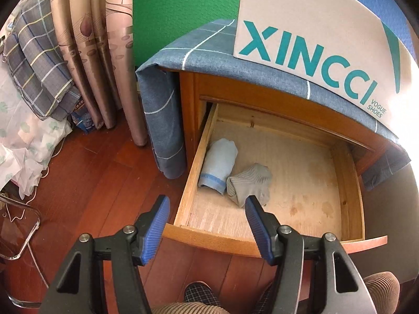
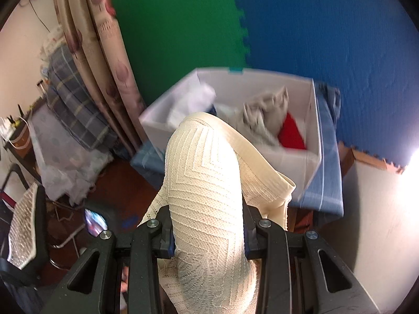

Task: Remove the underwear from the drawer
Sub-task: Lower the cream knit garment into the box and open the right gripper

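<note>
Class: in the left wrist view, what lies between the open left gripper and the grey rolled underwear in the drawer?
Nothing: the left gripper hangs over the drawer, one fingertip overlapping the grey rolled underwear.

A red-brown wooden floor (image 1: 99,172) runs beneath patterned beige curtains (image 1: 104,52) at far left. Green foam matting (image 1: 183,13) and blue foam matting (image 2: 327,39) cover the far wall. Bright light (image 2: 411,157) flares over the pale wall at right.
</note>
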